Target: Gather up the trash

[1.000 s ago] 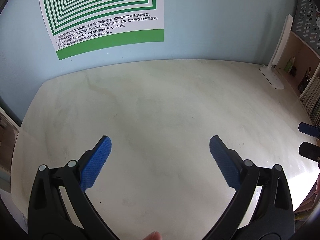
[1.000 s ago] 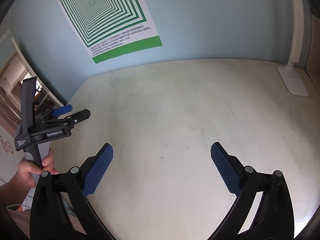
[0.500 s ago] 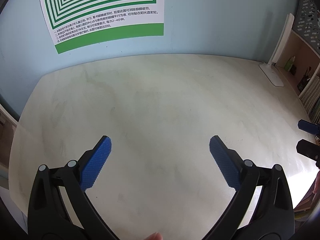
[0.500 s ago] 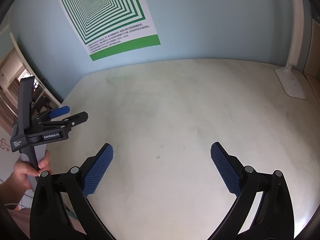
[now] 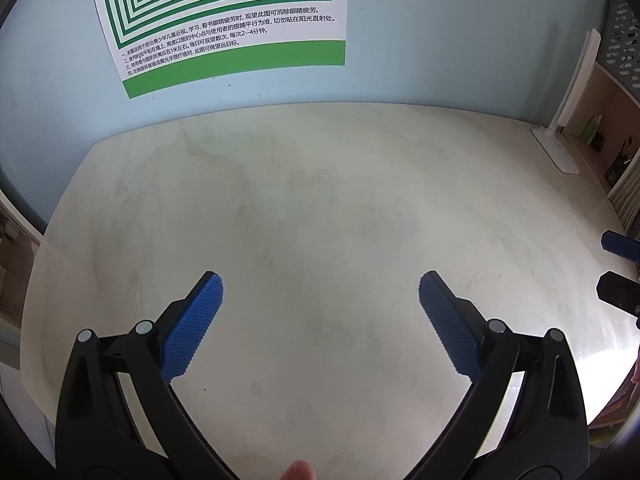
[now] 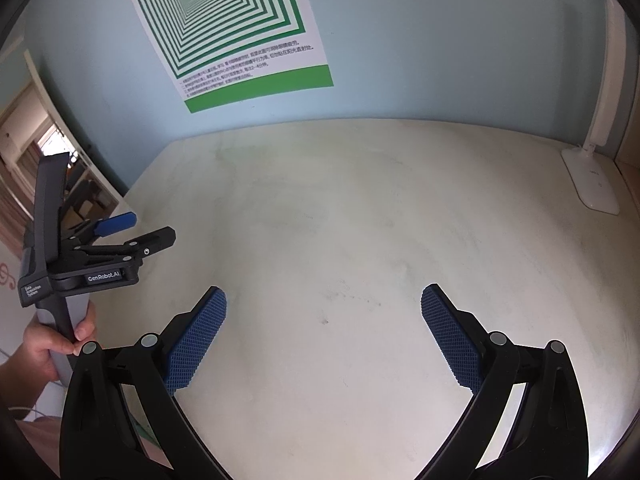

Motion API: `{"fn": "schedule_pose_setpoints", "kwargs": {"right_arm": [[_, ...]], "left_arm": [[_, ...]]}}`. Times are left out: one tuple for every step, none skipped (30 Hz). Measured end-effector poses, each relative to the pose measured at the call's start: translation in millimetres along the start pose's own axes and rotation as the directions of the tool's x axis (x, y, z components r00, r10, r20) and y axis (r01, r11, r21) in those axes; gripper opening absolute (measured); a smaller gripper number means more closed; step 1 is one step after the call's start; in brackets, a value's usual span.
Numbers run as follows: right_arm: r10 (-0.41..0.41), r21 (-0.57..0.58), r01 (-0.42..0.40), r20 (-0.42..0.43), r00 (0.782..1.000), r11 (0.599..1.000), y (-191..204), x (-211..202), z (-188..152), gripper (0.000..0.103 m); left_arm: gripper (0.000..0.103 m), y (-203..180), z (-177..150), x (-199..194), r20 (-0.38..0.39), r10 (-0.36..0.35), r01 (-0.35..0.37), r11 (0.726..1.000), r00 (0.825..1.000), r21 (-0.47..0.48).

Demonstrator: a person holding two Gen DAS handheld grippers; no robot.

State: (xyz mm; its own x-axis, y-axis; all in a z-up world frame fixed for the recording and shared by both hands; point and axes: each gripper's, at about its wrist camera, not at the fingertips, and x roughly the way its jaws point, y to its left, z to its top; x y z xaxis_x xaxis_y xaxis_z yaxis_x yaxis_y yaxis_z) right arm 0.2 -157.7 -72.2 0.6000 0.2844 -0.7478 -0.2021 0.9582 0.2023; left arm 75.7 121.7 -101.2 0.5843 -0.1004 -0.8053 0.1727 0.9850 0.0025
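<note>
No trash shows in either view. My left gripper (image 5: 320, 292) is open and empty, held above the pale tabletop (image 5: 320, 208). My right gripper (image 6: 323, 308) is open and empty above the same tabletop (image 6: 360, 208). The left gripper also shows at the left of the right wrist view (image 6: 144, 228), held in a hand, with its jaws apart. The right gripper's fingertips (image 5: 618, 244) show at the right edge of the left wrist view.
A white desk lamp (image 5: 560, 148) stands at the back right corner; it also shows in the right wrist view (image 6: 592, 176). A green-striped poster (image 5: 224, 20) hangs on the blue wall. Shelves with books (image 5: 620, 160) stand to the right. The table's left edge drops to the floor.
Both grippers have shifted slightly over the table; the left one dipped then rose a little. Both stay open and empty.
</note>
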Motion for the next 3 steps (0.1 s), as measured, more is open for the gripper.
{"fn": "schedule_pose_setpoints", "kwargs": {"right_arm": [[-0.001,-0.003,0.001,-0.001,1.0,1.0,0.9,0.6,0.8,0.097],[-0.001,-0.005,0.001,-0.002,1.0,1.0,1.6,1.0,1.4,0.097],[-0.001,-0.005,0.001,-0.002,1.0,1.0,1.9,1.3,1.5,0.097]], "left_arm": [[0.096,1.9,-0.5,0.7,-0.002,0.004,-0.004,1.0,1.0,-0.01],[0.096,2.9,-0.9,1.0,-0.003,0.007,-0.007,1.0,1.0,-0.015],[0.096,4.1,-1.3,1.2,-0.002,0.011,-0.011,1.0,1.0,-0.019]]}}
